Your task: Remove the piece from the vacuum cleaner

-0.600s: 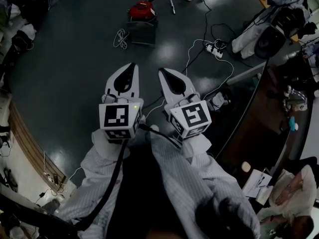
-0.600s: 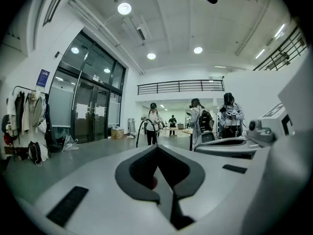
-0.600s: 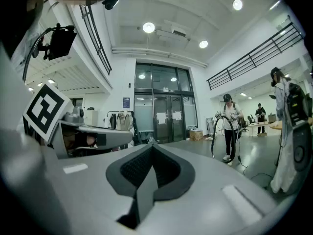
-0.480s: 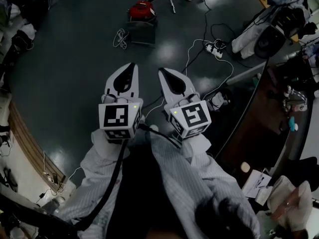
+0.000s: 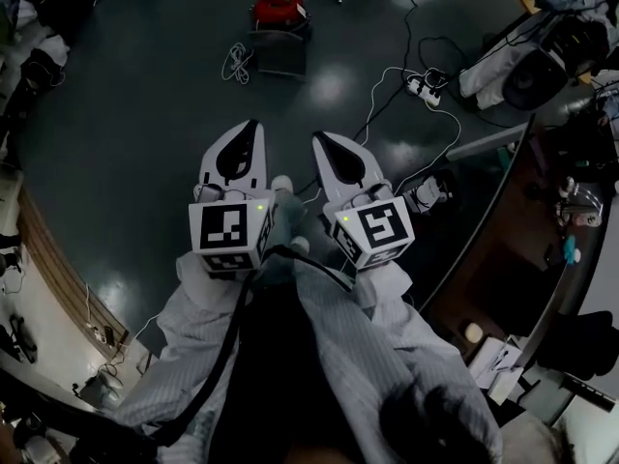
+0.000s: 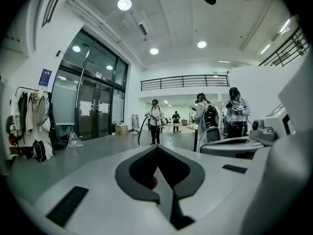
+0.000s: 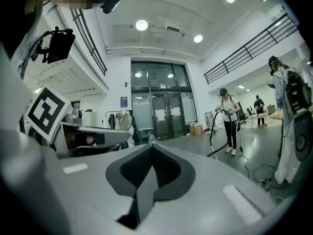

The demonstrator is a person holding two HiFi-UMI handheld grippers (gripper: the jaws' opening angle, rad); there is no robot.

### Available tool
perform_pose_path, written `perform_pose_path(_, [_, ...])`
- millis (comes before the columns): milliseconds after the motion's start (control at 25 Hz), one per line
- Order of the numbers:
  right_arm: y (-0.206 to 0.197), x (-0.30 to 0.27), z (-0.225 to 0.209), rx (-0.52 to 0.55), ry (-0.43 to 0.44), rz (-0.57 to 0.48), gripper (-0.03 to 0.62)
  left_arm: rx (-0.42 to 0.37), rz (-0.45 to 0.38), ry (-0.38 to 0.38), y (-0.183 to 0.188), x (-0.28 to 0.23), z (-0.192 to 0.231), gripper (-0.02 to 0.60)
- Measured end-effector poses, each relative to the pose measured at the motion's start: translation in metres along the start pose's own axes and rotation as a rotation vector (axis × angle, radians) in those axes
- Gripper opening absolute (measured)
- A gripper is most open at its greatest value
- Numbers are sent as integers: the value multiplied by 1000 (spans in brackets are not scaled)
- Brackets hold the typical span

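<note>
A red vacuum cleaner (image 5: 277, 8) stands on the dark floor at the top of the head view, with a grey boxy part (image 5: 280, 56) in front of it and its hose running off the top edge. My left gripper (image 5: 253, 126) and right gripper (image 5: 316, 138) are held side by side in mid-air, well short of it, both shut and empty. In the left gripper view the closed jaw tips (image 6: 157, 147) point level across a hall, and a small red patch (image 6: 153, 182) shows through the jaw window. The right gripper (image 7: 152, 146) also points level.
A coiled white cable (image 5: 235, 66) lies left of the vacuum cleaner. A power strip (image 5: 424, 87) with trailing cords lies to the right. A curved dark desk (image 5: 522, 220) bounds the right side. A person with a vacuum hose (image 6: 155, 121) stands far across the hall. Glass doors (image 7: 159, 111) are ahead.
The head view has shifted forward: the vacuum cleaner sits slightly higher in the picture and a shoe toe now shows between the grippers. Both grippers stay shut and side by side.
</note>
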State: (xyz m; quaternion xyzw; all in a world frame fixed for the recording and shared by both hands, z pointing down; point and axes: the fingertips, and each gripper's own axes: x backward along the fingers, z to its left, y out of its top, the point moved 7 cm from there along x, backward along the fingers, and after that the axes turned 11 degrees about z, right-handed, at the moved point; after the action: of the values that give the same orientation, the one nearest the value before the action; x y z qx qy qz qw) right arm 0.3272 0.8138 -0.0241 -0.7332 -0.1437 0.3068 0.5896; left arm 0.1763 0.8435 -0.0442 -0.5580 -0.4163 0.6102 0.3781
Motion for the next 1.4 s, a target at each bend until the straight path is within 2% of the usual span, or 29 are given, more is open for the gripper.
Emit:
perform_pose_path(240, [5, -76, -42, -10, 14, 47, 2, 20, 35, 15, 9, -80, 43, 5])
perform_pose_path(400, [20, -152, -89, -26, 22, 71, 2, -12, 55, 20, 30, -158, 84, 5])
perform_pose_path(560, [45, -245, -137, -40, 5, 83, 2, -45, 77, -5, 62, -239, 137, 5])
perform_pose_path(840, [83, -374, -192, -78, -34, 129, 2, -115, 151, -78, 109, -359, 217, 5])
perform_pose_path(1040, [72, -449, -247, -91, 4, 218, 2, -108, 220, -105, 103, -445, 242, 5])
perform_pose_path(1240, [52, -528, -316, -76, 45, 323, 3, -122, 350, -148, 93, -546, 264, 5])
perform_pose_path(1400, [30, -590, -373, -49, 87, 396, 3, -153, 452, -124, 83, -631, 281, 5])
